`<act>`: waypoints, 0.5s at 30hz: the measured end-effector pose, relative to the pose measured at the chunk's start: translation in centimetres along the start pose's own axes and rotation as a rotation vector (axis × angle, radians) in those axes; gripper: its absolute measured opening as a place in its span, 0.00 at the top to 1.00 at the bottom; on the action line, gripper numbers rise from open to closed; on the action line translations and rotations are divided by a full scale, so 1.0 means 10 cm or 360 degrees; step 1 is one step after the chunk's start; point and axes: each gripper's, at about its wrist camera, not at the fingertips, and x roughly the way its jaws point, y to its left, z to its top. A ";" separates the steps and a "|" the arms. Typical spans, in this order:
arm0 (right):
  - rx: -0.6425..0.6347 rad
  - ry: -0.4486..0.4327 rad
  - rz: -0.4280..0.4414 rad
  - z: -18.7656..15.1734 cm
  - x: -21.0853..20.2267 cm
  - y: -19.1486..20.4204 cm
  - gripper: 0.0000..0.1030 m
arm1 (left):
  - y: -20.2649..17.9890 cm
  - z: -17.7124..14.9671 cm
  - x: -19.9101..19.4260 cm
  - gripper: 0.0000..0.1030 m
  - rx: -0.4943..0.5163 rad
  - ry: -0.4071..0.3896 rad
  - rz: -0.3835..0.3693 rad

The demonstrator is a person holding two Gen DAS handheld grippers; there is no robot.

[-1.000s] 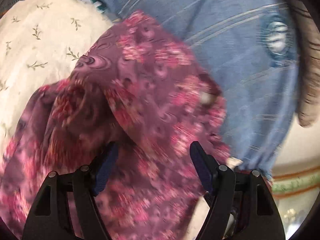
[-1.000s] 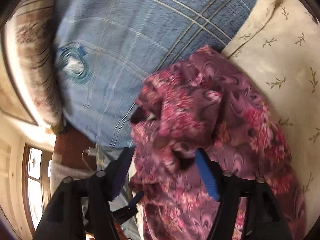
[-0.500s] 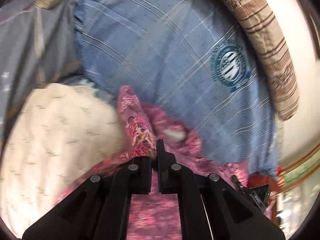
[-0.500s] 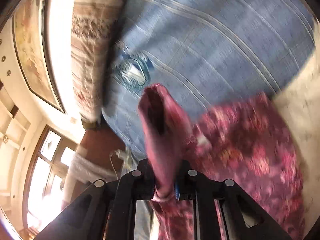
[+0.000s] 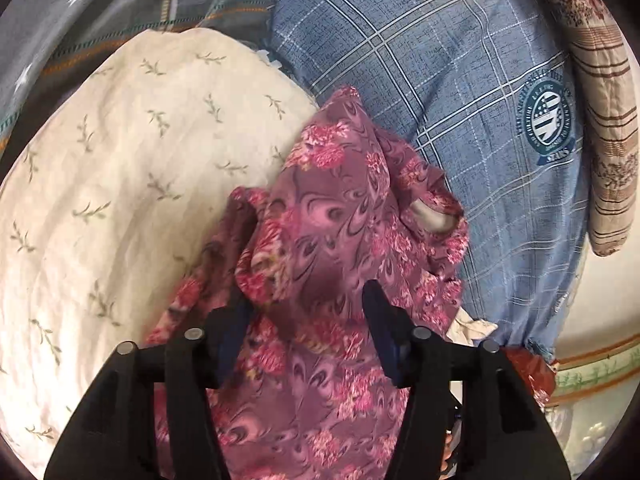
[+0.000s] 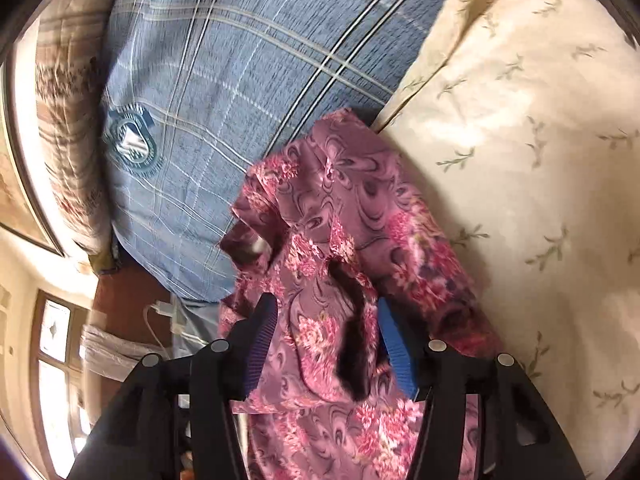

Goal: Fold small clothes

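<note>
Left tool (image 5: pixel 306 312) over floral garment (image 5: pixel 340 200), lengthwise pointing away.

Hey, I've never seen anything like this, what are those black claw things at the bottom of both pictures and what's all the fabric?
There is no robot here. A person holds a pair of hand-held tongs in each hand, and each pair carries a wide-angle camera looking forward along its two fingers. So one picture looks out from the left tongs and the other from the right tongs; the black arms with blue pads are the tongs themselves.

The surface looks like a bed. On it lie a cream pillow with small leaf sprigs and a blue checked pillow with a round badge. Across them lies a purple flowered garment, crumpled, which is to be folded.

Both tongs have just been opening. The garment lies between their pads, but neither pair pinches it now.
</note>
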 end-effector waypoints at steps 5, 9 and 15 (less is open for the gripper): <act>-0.0162 0.0289 -0.0150 -0.02 0.50 0.36 0.94 | -0.04 0.06 0.15 0.46 -0.0018 0.0045 0.0000; -0.0492 -0.0027 -0.0079 0.07 0.11 0.81 0.96 | -0.06 0.12 0.22 0.46 -0.0020 0.0001 0.0034; -0.0418 0.0076 -0.0450 0.18 0.21 0.28 0.94 | 0.08 0.02 0.36 0.47 0.0013 0.0116 0.0081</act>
